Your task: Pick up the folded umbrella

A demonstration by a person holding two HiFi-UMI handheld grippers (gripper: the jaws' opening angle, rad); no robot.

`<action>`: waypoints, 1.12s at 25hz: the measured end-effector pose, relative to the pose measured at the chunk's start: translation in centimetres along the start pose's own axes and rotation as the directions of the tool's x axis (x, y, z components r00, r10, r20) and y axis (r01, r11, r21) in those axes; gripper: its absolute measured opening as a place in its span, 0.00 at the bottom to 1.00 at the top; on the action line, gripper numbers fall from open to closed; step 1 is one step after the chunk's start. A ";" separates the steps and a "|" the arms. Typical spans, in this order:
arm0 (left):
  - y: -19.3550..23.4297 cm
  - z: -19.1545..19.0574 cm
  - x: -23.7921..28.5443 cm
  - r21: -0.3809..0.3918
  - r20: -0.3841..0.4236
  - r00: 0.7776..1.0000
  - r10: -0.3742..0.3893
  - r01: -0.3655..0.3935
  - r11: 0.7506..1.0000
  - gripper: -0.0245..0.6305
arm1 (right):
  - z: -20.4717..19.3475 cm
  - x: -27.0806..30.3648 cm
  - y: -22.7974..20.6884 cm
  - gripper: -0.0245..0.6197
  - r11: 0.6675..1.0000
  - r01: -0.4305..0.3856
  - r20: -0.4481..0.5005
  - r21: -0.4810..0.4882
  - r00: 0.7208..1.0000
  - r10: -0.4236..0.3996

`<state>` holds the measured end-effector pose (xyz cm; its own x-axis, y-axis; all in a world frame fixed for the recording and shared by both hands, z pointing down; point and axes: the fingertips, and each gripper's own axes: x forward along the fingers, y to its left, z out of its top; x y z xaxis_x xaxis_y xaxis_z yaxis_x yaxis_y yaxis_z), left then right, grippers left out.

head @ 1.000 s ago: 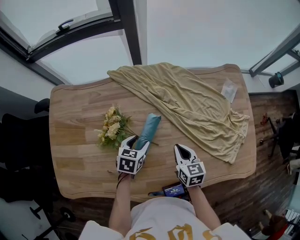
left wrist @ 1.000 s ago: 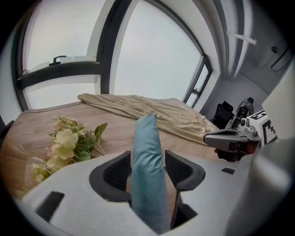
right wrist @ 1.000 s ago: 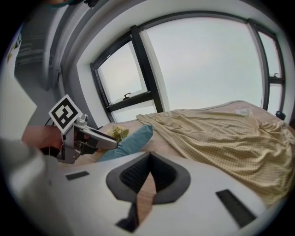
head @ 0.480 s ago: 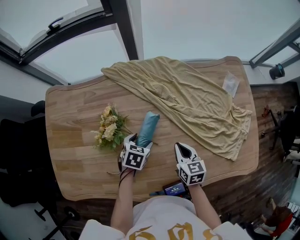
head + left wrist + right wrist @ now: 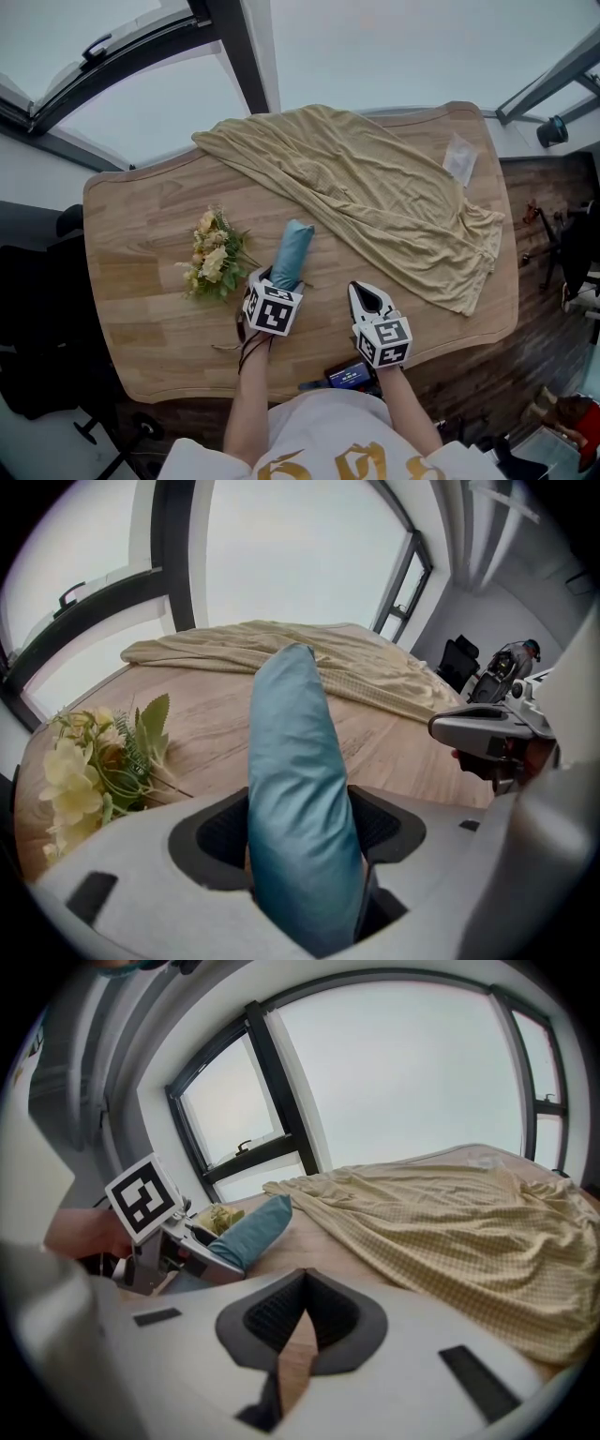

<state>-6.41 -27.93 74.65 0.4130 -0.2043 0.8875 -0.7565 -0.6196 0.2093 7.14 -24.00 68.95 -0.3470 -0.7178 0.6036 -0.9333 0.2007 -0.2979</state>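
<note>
The folded umbrella (image 5: 292,253), in a teal sleeve, lies on the wooden table (image 5: 150,281) with its near end towards me. My left gripper (image 5: 274,279) points steeply down over that near end. In the left gripper view the umbrella (image 5: 295,789) fills the gap between the wide-set jaws of the left gripper (image 5: 305,829), and the pads do not visibly squeeze it. My right gripper (image 5: 366,292) hovers over bare wood to the umbrella's right, shut with nothing in it. The right gripper view shows its closed tips (image 5: 302,1283) and the umbrella (image 5: 251,1232) off to the left.
A bunch of pale yellow flowers (image 5: 211,264) lies just left of the umbrella. A beige cloth (image 5: 375,192) is draped across the table's far and right side. A small plastic packet (image 5: 458,159) sits at the far right corner. A dark device (image 5: 349,378) rests at the near edge.
My left gripper has sunk and tipped further down over the umbrella's near end, so the umbrella now sits between its jaws. The right gripper has dropped slightly.
</note>
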 end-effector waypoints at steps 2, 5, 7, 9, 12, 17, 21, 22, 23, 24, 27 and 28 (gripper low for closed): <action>0.1 0.0 0.1 0.006 -0.001 1.000 0.011 -0.011 1.000 0.52 | -0.2 0.0 -0.1 0.05 1.000 0.000 -0.002 0.004 1.000 0.000; 0.1 0.0 0.1 0.007 0.001 1.000 0.019 -0.019 1.000 0.52 | -0.4 0.1 -0.1 0.05 1.000 -0.001 -0.001 0.015 1.000 0.001; 0.1 0.0 0.1 0.002 0.002 1.000 0.019 -0.019 1.000 0.52 | -0.5 0.1 -0.2 0.05 1.000 0.000 -0.004 0.019 1.000 0.000; 0.2 0.0 0.1 -0.007 0.007 1.000 0.021 -0.021 1.000 0.51 | -0.6 0.1 -0.1 0.05 1.000 -0.001 -0.005 0.019 1.000 0.001; 0.2 0.0 0.0 -0.016 0.011 1.000 0.022 -0.022 1.000 0.50 | -0.4 0.0 -0.2 0.05 1.000 -0.001 -0.002 0.019 1.000 0.001; 0.2 0.0 0.0 -0.020 0.017 1.000 0.024 -0.023 1.000 0.50 | -0.4 -0.1 -0.5 0.05 1.000 0.004 0.002 0.022 1.000 -0.004; 0.3 0.0 0.0 -0.030 0.027 0.999 0.025 -0.024 0.999 0.49 | -0.4 -0.3 -0.6 0.05 1.000 0.007 0.005 0.026 1.000 -0.007; 0.3 0.0 0.0 -0.030 0.028 0.999 0.024 -0.023 0.999 0.49 | -0.4 -0.4 -0.7 0.05 1.000 0.008 0.005 0.027 1.000 -0.008; 0.3 0.1 0.0 -0.030 0.029 0.999 0.024 -0.023 0.999 0.49 | -0.4 -0.4 -0.8 0.05 1.000 0.009 0.005 0.028 1.000 -0.009; 0.3 0.1 0.0 -0.030 0.030 0.999 0.025 -0.024 0.999 0.49 | -0.4 -0.5 -0.9 0.05 0.999 0.010 0.006 0.030 1.000 -0.010; 0.3 0.2 -0.1 -0.034 0.035 0.999 0.027 -0.026 0.999 0.49 | -0.3 -0.6 -1.0 0.05 0.999 0.012 0.010 0.033 1.000 -0.012; 0.3 0.2 -0.1 -0.036 0.036 0.999 0.026 -0.024 0.999 0.49 | -0.3 -0.6 -1.0 0.05 0.999 0.013 0.011 0.033 1.000 -0.013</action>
<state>-6.56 -28.26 74.49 0.4115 -0.2475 0.8771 -0.7839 -0.5871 0.2021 8.27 -23.61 69.09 -0.3339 -0.7276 0.5993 -0.9340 0.1695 -0.3146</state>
